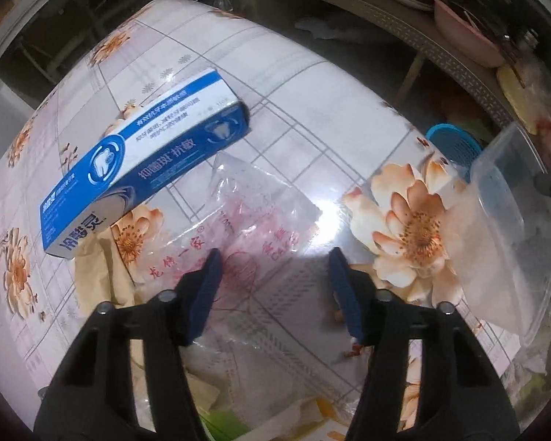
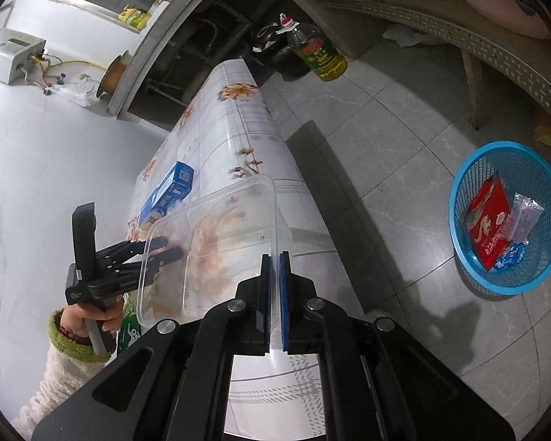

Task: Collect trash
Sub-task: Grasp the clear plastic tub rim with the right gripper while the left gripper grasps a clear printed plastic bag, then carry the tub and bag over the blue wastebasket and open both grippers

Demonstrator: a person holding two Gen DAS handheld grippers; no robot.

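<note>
From the left wrist, the left gripper (image 1: 273, 257) hangs open just over a clear plastic bag (image 1: 260, 213) with a toothpaste box (image 1: 143, 161) ahead-left, while from the right wrist the right gripper (image 2: 274, 261) pinches a clear container (image 2: 216, 242), blue basket (image 2: 507, 217) off right.

Table covering (image 1: 312, 84): pale lilac-white with a grey grid and peach-orange flowers. Box (image 1: 147, 154) near the table's far-left edge: blue and white, with a white tooth emblem and blue lettering. Bag (image 1: 260, 213) at the near edge: clear, printed in red. Container (image 2: 216, 235): colourless, see-through. Basket (image 2: 507, 217) on the grey-tiled floor: bright blue mesh, holding a red packet (image 2: 486, 224). Pads (image 1: 205, 294): dark blue on black gripper bodies. Sleeve cuff (image 2: 66, 338): green on cream.
</note>
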